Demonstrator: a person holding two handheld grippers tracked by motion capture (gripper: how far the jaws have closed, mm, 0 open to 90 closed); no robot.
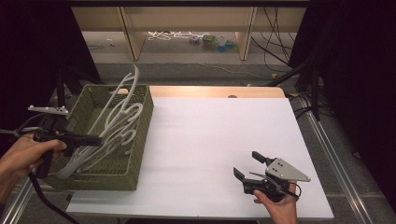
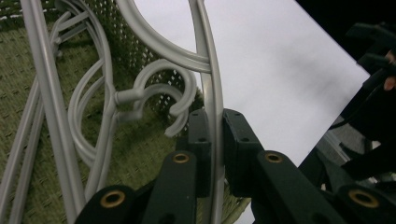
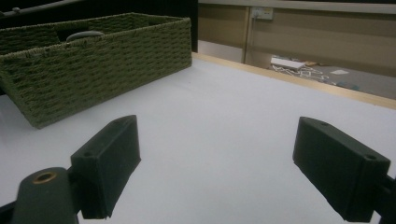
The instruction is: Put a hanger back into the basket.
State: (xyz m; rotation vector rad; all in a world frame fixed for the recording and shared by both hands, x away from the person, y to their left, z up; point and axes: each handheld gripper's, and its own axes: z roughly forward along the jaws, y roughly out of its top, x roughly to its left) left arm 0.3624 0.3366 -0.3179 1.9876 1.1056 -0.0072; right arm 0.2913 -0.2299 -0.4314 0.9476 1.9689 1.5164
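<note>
Left gripper [image 2: 212, 140] fingers clamping thin rod of pale grey plastic hanger [image 1: 116, 122], lying among tangled hangers in green woven basket [image 1: 140, 154] at worktop [image 1: 219, 140] left. Right gripper [image 1: 254, 170] resting, fingers apart. Risk: interlocked hooks dragging neighbours out, thin rod slipping.

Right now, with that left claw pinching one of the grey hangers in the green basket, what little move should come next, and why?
Probably a slow lift straight up. The left gripper is shut on a hanger whose hook lies among the other hangers in the basket, so a sideways pull might drag them along. The right gripper waits open over the white table.
</note>
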